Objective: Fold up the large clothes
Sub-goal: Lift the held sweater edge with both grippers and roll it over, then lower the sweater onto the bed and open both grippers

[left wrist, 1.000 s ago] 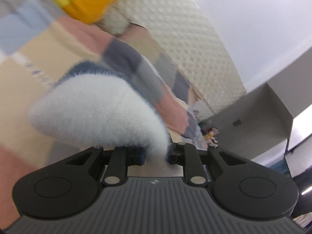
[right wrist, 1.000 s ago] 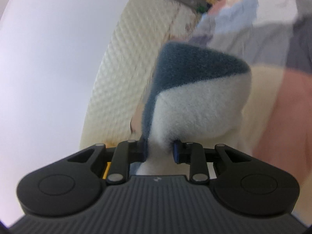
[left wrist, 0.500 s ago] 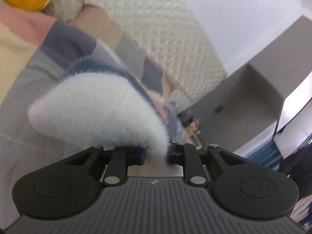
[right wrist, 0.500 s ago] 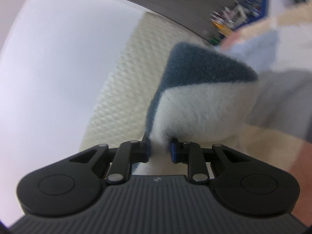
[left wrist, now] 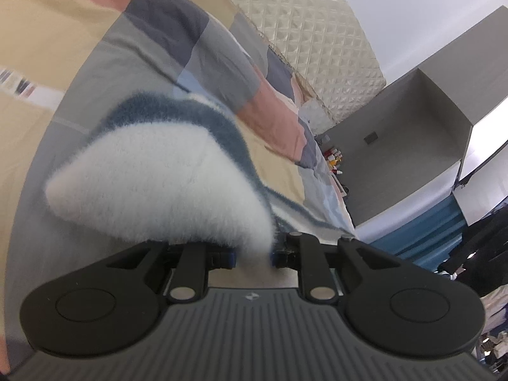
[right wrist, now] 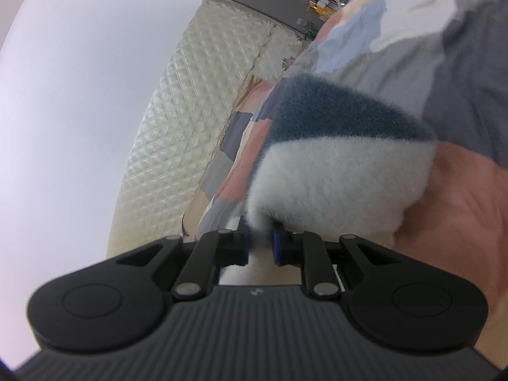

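Compared with a second ago, the patchwork bed cover of beige, grey, pink and dark blue blocks fills much more of both views: in the left wrist view the yellow cloth that sat at the upper left is all but gone past the top edge, and the cream quilted headboard has slid toward the upper middle. In the right wrist view the white wall takes up less of the left side and the cover spreads across the right half. The grey cabinet recess now sits larger at the right of the left wrist view.

The fluffy white fleece garment with a dark blue band bulges in the lower middle of the left wrist view, a folded corner rising just above the left gripper, whose jaws are pinched narrowly on the fleece as before. In the right wrist view the same garment mounds at centre right, blue above, white below, in front of the cover. The right gripper has just been closing further, its blue pads squeezing a thin tuft of fleece between them.
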`<state>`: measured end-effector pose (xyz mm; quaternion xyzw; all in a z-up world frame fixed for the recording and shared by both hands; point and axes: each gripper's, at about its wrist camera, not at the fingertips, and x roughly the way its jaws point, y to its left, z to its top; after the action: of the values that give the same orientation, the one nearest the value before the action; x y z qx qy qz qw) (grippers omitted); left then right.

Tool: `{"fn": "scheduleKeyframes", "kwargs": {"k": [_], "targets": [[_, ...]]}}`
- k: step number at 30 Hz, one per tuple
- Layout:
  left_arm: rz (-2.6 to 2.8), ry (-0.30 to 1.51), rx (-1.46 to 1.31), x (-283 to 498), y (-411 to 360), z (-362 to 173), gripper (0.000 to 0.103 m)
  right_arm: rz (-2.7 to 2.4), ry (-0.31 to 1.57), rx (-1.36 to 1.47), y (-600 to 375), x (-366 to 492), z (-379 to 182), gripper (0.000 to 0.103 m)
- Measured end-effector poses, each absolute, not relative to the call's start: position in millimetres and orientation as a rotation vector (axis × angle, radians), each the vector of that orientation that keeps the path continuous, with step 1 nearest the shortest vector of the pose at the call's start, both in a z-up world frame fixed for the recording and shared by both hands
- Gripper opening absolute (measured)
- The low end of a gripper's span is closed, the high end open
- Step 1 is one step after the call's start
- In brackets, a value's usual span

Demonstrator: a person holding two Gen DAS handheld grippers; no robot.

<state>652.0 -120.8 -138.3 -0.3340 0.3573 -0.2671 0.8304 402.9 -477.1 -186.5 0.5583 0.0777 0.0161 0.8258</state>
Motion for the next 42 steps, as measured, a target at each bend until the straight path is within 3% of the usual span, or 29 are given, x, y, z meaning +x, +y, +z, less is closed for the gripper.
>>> {"fn": "scheduleKeyframes", "kwargs": {"k": [14,21,24,26,34,42], "targets": [[-0.553,0.887,-0.724,573.5,-73.9,-196.4,0.021,-0.042,0.248,1.260,-446.1,345.9,-250.7,0.016],[-0.566,0.935,-0.708,581.0,-73.2,-186.5,0.026,-0.077,0.282,1.278,-444.9,349.9,-245.7,0.017],[-0.541,0.952,-0.646,577.4,-74.8,-171.7,0.043,-0.112,0.329,1.283,-444.8,350.7,-231.4,0.023],[-0.524,0.949,-0.588,569.7,-74.4,-156.3,0.059,-0.140,0.368,1.255,-442.4,349.4,-217.4,0.032],[-0.495,0.892,-0.382,519.1,-81.3,-76.7,0.059,-0.142,0.413,1.039,-418.0,313.6,-151.8,0.033],[-0.515,0.732,-0.202,427.0,-83.0,22.2,0.059,-0.095,0.336,0.729,-373.7,252.4,-54.9,0.033]]}}
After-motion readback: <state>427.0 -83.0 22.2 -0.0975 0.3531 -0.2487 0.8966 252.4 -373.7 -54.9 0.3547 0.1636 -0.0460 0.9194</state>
